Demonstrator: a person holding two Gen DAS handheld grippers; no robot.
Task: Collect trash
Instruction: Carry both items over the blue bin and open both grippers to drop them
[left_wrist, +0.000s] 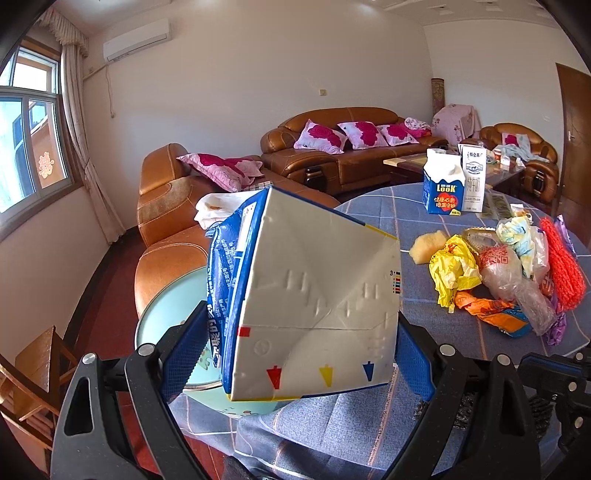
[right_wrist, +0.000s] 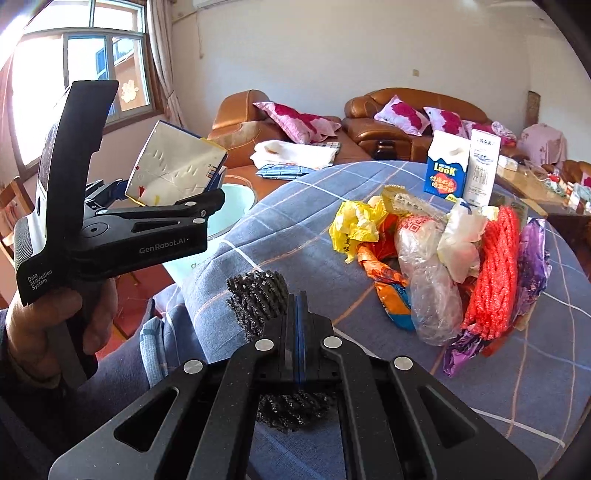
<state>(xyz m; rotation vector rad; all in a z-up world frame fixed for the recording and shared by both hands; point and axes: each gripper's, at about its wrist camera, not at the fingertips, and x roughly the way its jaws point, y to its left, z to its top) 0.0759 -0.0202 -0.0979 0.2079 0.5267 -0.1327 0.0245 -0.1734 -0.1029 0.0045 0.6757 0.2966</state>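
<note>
1. The right gripper lay nearest, its fingers pressed together on a black crinkled mesh scrap that rested on the bench, a round top under a blue checked cloth.
2. At ten o'clock in the right wrist view, a hand held the left gripper, its fingers pinching a flattened white-and-blue milk carton by both sides, in the air over the pale green bucket beside the bench's edge.
3. Risk, as I judged it: the carton sat tilted and partly over the bench's edge, so a release here might bounce it off the bucket's rim onto the floor.
4. Further out, at two o'clock, lay the heap of crumpled wrappers: yellow, orange, clear, red net, purple. The light bags could snag and drag together.
5. Furthest stood two upright cartons, easily toppled by a careless reach.
</note>
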